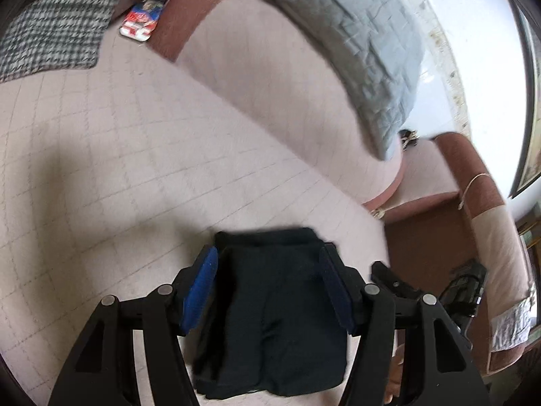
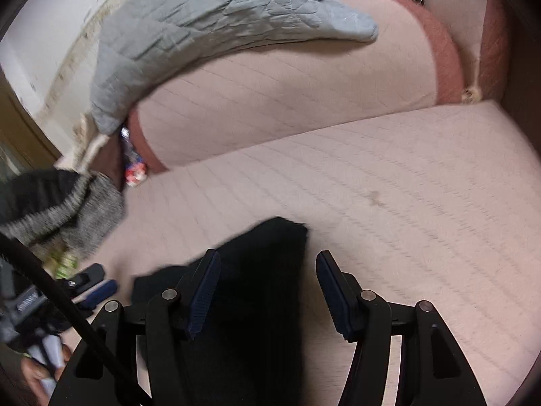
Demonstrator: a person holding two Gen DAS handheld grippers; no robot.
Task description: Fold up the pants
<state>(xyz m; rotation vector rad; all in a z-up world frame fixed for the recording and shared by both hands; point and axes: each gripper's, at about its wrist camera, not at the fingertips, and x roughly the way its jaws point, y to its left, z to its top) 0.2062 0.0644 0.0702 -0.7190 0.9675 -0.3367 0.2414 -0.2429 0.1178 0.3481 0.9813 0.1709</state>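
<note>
Pants [image 1: 274, 314], dark and folded into a compact block, lay flat on the pink quilted sofa seat [image 1: 111, 155]. Left claw [image 1: 268, 287] stood apart above them, pads clear of the cloth. Right claw [image 2: 268, 294] also stood apart, over the pants' edge, gripping nothing. Grey quilted blanket [image 2: 203, 27] draped the backrest.

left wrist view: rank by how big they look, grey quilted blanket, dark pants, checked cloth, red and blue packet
1. grey quilted blanket
2. dark pants, though nearness to the camera inflates them
3. checked cloth, partly cut off
4. red and blue packet
</note>
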